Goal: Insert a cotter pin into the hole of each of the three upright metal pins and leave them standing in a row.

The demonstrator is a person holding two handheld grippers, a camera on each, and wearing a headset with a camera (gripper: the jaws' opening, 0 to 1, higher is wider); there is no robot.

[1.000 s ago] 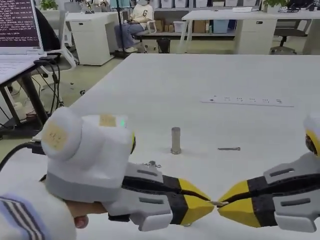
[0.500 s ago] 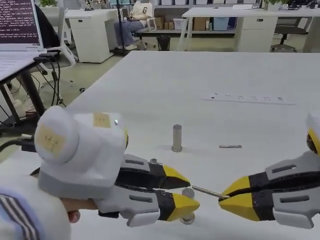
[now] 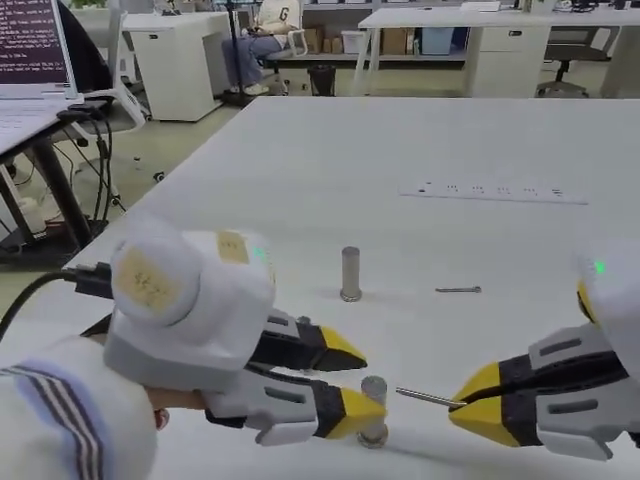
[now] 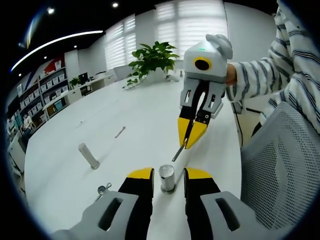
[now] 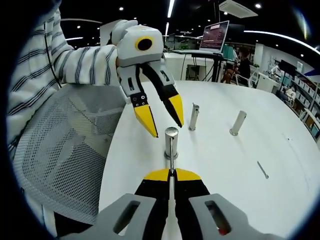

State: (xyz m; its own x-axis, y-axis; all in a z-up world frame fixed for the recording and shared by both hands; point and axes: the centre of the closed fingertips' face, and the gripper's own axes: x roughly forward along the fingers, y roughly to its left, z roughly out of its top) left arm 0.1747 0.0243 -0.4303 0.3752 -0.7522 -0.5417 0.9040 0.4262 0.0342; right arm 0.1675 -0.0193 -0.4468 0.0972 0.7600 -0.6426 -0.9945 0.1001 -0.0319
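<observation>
A short upright metal pin (image 3: 374, 422) stands near the table's front edge, between the jaws of my open left gripper (image 3: 368, 382). In the left gripper view the same pin (image 4: 167, 179) has a gap on each side between the fingers (image 4: 142, 176). My right gripper (image 3: 462, 404) is shut on a cotter pin (image 3: 425, 397) whose tip points at the pin from the right, a little short of it. The right gripper view shows the cotter pin (image 5: 171, 161) aimed at the pin (image 5: 171, 141). A second upright pin (image 3: 350, 273) stands farther back. A third pin (image 5: 193, 116) carries something at its top.
A loose cotter pin (image 3: 458, 290) lies on the white table (image 3: 330, 160), right of the second pin. A white power strip (image 3: 490, 190) lies farther back. A laptop (image 3: 30, 45) on a stand with cables is off the table's left edge, and desks stand behind.
The left gripper, shut tip-to-tip with the right one a second ago, has opened and moved to straddle the front pin. The right gripper drew back to the right, keeping the cotter pin.
</observation>
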